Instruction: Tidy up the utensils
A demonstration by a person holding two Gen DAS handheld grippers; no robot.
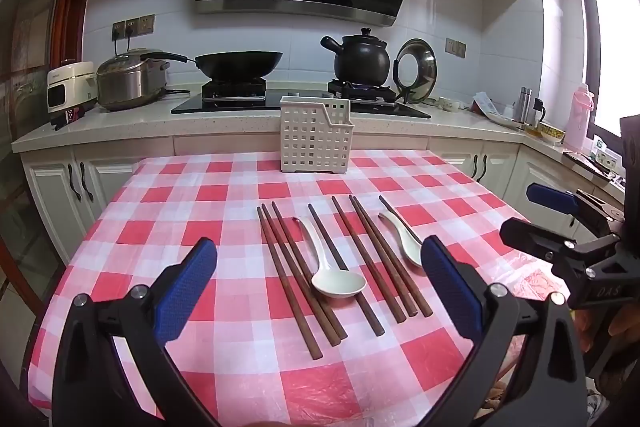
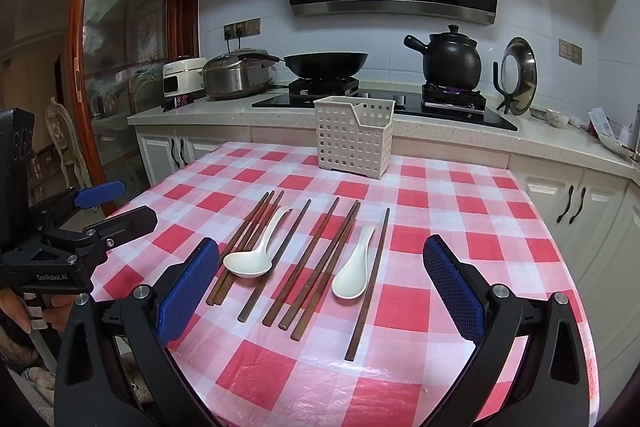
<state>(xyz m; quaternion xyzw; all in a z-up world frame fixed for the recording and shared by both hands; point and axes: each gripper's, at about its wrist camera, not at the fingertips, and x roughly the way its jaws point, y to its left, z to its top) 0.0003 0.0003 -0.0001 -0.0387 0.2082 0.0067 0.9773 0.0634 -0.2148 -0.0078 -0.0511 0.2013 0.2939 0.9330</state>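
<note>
1. Big picture first: the checked counter [image 1: 168,187] carries everything, with the white slotted caddy [image 1: 316,135] upright at the far edge and the utensils in a row nearer us, well apart from it.
2. Both sets of tongs hover above the near edge, left tongs [image 1: 320,291] and right tongs [image 2: 322,291], each spread as wide as it goes and holding nothing.
3. The brown chopsticks [image 1: 296,267] lie roughly parallel, several touching; I'd take an outer one, like the lone right-hand stick [image 2: 368,283], so the neighbours stay put.
4. Pinch near the middle, across the stick, so it hangs level.
5. Two white spoons: the left spoon [image 1: 332,271] overlaps the sticks, so lift it by the handle; the right spoon [image 2: 354,271] lies just beside the lone stick.
</note>
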